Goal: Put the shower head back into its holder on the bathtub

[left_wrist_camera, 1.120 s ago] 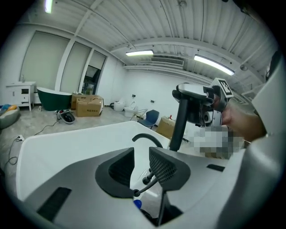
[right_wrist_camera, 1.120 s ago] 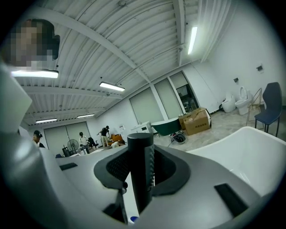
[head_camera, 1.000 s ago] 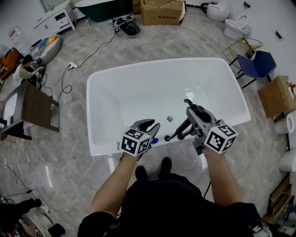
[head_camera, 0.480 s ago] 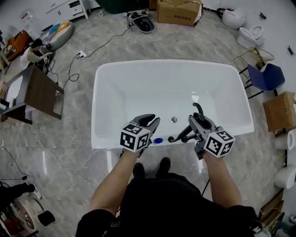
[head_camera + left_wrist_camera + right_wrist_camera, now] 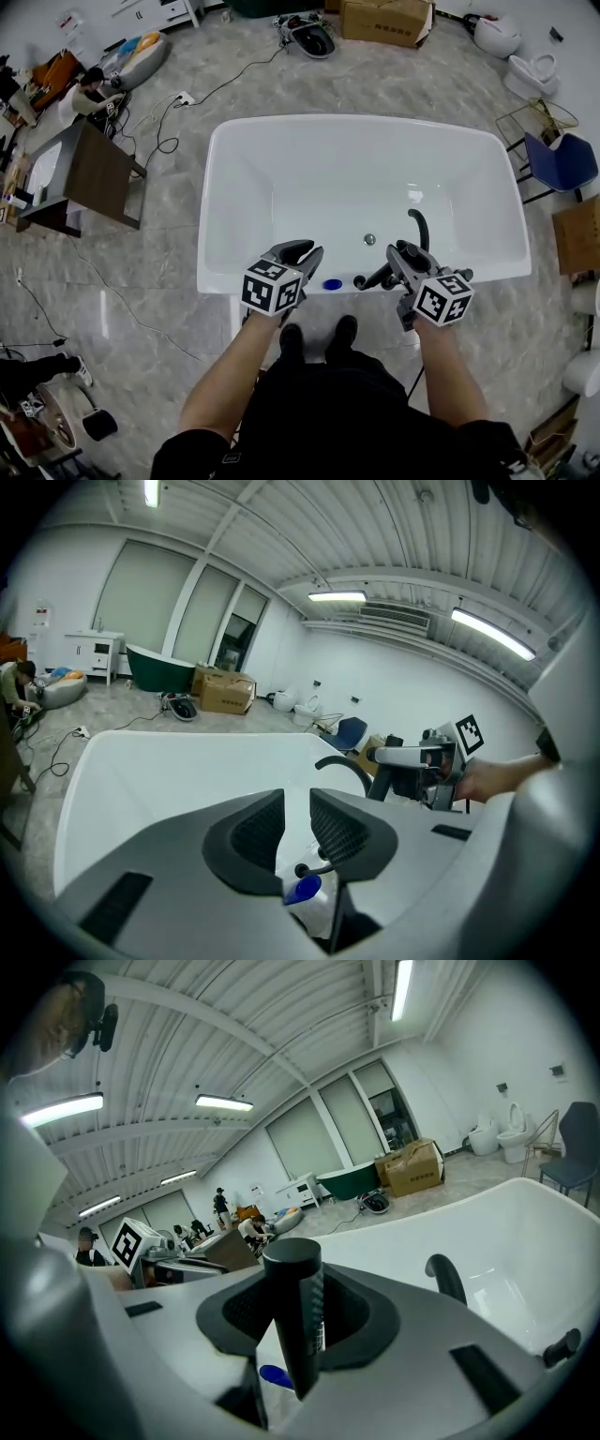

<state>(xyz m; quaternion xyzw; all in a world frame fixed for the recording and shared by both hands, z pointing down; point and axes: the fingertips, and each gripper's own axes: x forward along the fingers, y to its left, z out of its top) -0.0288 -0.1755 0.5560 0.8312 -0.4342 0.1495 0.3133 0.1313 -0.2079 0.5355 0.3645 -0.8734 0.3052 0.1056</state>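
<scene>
The black shower head sits clamped in the right gripper, lower centre-right in the head view, over the near rim of the white bathtub. Just left, the left gripper has just been narrowing its jaws, which stand slightly apart with nothing between them, beside a blue knob.

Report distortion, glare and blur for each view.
Head view: wide-angle bowing of the bathtub rim, with even light and a sharp picture. Left gripper view: heavy fisheye with black corners, and the ceiling light is blown out. Right gripper view: same fisheye. The shower head up close is fairly sharp, the ceiling strip glares, and the background is soft.
</scene>
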